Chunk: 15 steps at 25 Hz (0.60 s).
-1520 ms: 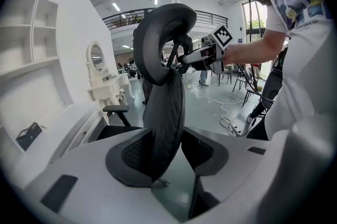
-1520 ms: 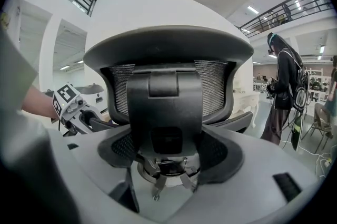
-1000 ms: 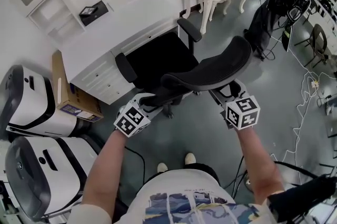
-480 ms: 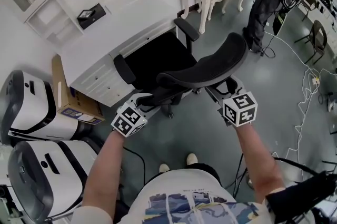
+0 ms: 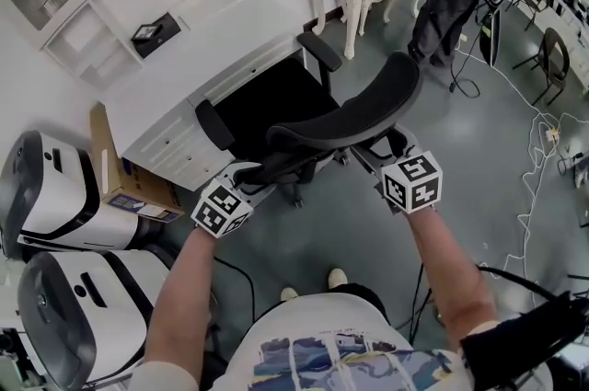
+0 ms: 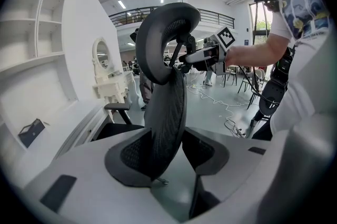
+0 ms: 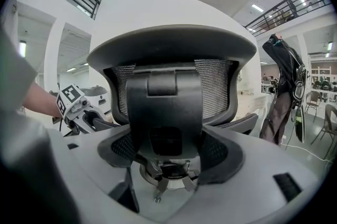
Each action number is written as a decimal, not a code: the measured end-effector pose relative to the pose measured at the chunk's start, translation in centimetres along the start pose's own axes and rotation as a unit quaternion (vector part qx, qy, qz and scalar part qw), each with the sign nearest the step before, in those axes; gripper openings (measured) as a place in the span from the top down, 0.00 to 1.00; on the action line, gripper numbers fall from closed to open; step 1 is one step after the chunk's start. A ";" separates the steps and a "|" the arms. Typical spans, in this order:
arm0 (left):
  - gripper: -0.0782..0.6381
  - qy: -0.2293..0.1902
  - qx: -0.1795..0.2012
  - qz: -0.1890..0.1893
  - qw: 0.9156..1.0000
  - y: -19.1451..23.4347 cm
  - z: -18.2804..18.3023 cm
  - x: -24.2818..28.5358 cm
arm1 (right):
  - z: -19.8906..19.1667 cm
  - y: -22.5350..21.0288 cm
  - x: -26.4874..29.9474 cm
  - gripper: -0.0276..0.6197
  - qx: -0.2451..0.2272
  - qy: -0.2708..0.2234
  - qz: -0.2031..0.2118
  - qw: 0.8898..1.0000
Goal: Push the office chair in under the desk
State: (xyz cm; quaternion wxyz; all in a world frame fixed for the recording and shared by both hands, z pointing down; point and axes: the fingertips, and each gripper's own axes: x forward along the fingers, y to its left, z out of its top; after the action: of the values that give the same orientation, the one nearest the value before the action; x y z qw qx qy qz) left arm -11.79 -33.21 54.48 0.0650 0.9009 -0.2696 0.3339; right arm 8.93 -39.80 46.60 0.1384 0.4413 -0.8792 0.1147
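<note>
Item: office chair (image 5: 345, 118), black mesh, stood at the front edge of the white desk (image 5: 221, 35) worktop, backrest turned away from it. The seat (image 5: 276, 99) is set against the middle of that front edge, with one armrest (image 5: 216, 120) toward the worktop's left end and the other (image 5: 317, 51) toward its right end. The left gripper (image 5: 262, 173) is closed on the backrest's left side edge; in the left gripper view the mesh edge (image 6: 166, 96) is seen standing upright between the two pads, filling the gap. The right gripper (image 5: 373, 155) is closed on the rear of the backrest toward its right side; in the right gripper view the central spine (image 7: 164, 112) is seen pressed between the pads. Both grippers are held level with each other, on the chair's far side from the desk. A small dark object (image 5: 152, 32) is lying near the worktop's back left corner. A cardboard box (image 5: 115, 173) is stood on the floor beside the worktop's left end. Against one second ago, chair and both grippers are found nearer the worktop's front edge, with the seat brought closer to it.
</note>
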 end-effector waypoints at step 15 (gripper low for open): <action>0.58 0.033 -0.036 0.027 0.998 0.2 -0.4 -0.1 | -0.3 0.2 0.0 0.44 -0.007 -0.005 0.017 1.000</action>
State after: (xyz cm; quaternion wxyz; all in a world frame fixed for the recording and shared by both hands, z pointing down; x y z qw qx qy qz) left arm -12.17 -33.22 54.67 0.0974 0.8787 -0.3037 0.3551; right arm 8.82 -39.58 46.82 0.1348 0.4263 -0.8878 0.1090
